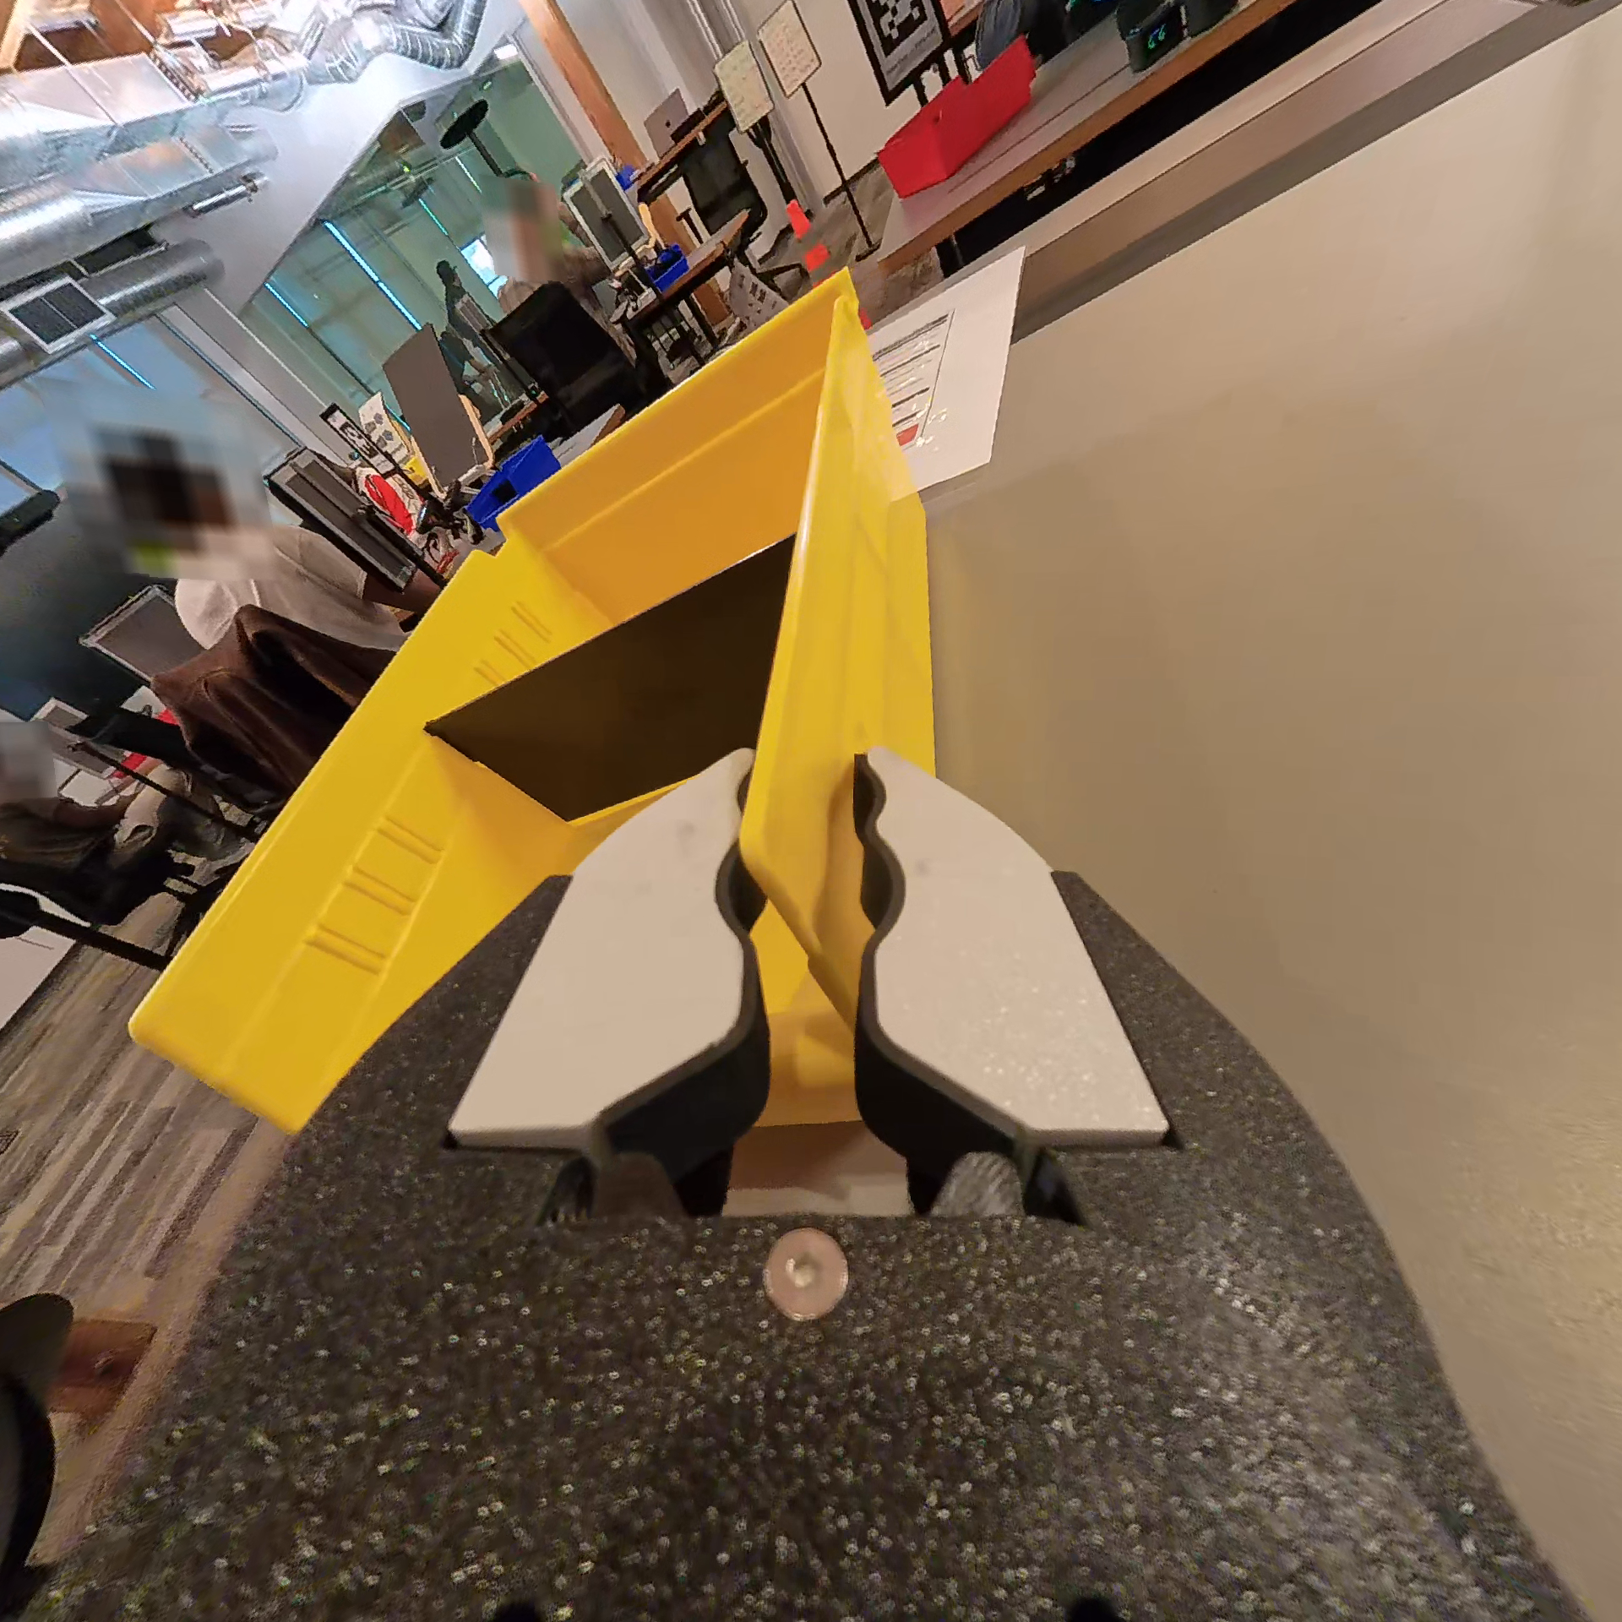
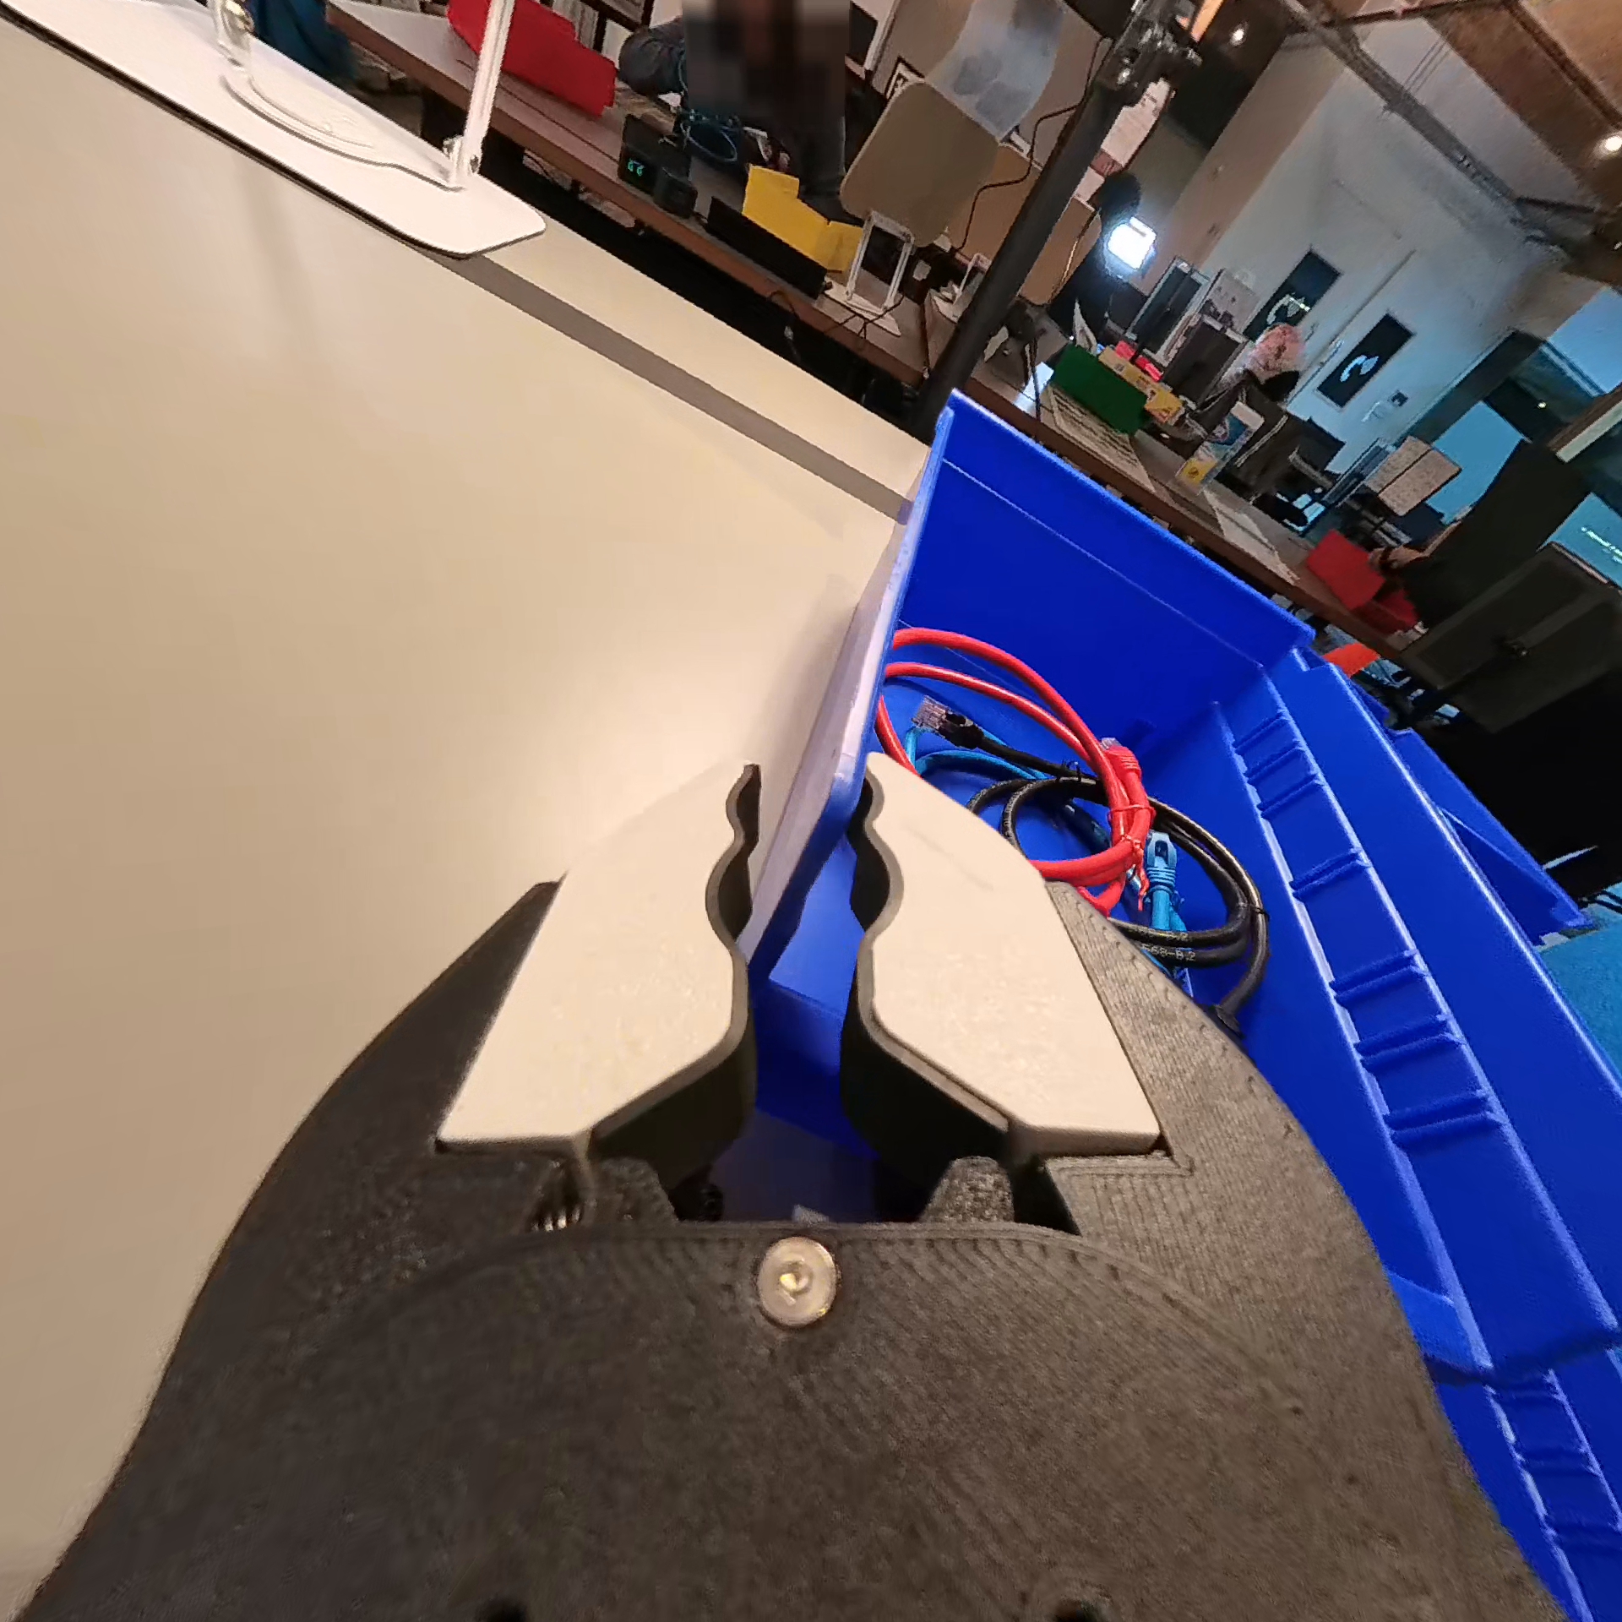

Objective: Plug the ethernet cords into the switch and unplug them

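Left wrist view: the left gripper (image 1: 803, 794) has its fingers (image 1: 649, 948) clamped on the side wall of a yellow bin (image 1: 667, 491) standing at the edge of the pale surface (image 1: 1273, 702); a flat black object (image 1: 632, 693), likely the switch, lies inside. Right wrist view: the right gripper (image 2: 803, 794) pinches the near wall of a blue bin (image 2: 1097, 562), one finger inside and one outside. Coiled red, black and blue cords (image 2: 1115, 816) lie on that bin's floor.
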### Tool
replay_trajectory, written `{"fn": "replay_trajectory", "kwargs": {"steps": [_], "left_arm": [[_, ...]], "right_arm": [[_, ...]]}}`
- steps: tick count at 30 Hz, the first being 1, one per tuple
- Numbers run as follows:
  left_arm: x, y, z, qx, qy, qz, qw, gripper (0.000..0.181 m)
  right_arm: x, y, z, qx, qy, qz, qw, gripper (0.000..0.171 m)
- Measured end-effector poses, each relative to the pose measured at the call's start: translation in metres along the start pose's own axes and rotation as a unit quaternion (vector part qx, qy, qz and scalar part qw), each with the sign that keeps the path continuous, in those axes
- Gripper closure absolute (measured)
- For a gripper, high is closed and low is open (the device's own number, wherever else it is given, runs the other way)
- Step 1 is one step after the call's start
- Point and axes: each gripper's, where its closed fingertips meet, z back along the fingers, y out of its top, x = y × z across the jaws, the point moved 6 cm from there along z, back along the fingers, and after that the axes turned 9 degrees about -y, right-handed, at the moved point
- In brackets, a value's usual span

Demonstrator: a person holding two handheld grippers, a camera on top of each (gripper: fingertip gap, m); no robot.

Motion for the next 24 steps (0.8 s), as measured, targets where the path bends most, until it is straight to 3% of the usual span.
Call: {"fn": "replay_trajectory", "kwargs": {"steps": [15, 24], "left_arm": [[0.004, 0.001, 0.001, -0.002, 0.003, -0.005, 1.0, 0.165], [0.007, 0.006, 0.007, 0.025, -0.049, 0.025, 0.998, 0.175]], "right_arm": [[0.005, -0.001, -0.009, -0.008, -0.007, -0.022, 1.0, 0.158], [0.01, -0.002, -0.009, -0.012, -0.012, -0.038, 0.999, 0.167]]}}
